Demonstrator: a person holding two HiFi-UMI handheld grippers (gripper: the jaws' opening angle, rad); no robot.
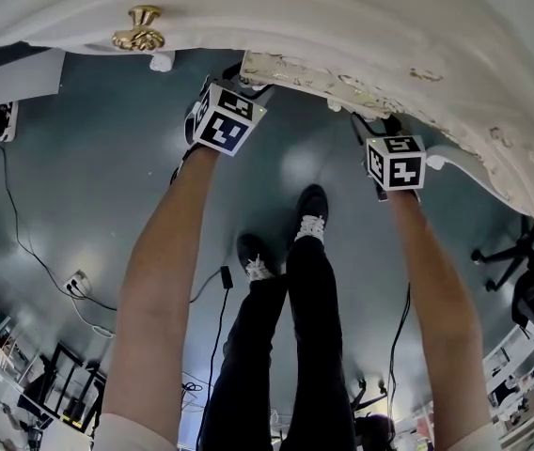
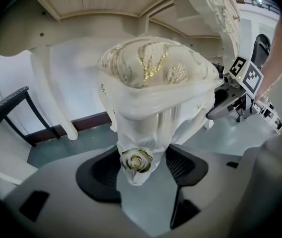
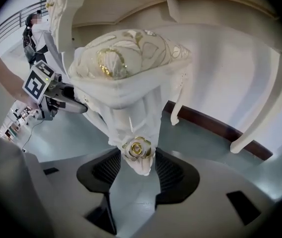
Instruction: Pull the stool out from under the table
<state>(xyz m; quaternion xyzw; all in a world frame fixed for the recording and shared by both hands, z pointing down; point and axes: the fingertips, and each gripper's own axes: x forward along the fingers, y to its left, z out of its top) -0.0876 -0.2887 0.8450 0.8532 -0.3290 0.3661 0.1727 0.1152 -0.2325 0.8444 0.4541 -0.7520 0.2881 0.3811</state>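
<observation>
Stool mostly hidden under table; left gripper, right gripper jaws tight on legs.

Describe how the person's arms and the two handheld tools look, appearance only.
The left tongs and right tongs share one build: a smooth light-grey body with black, mesh-textured pads. Each carries a white cube printed with black square markers: left cube, right cube. The forearms are bare below white sleeves.

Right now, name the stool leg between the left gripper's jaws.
The near leg with the gold rose on its knee, between the jaws of the left gripper; the other legs stand farther off.
</observation>
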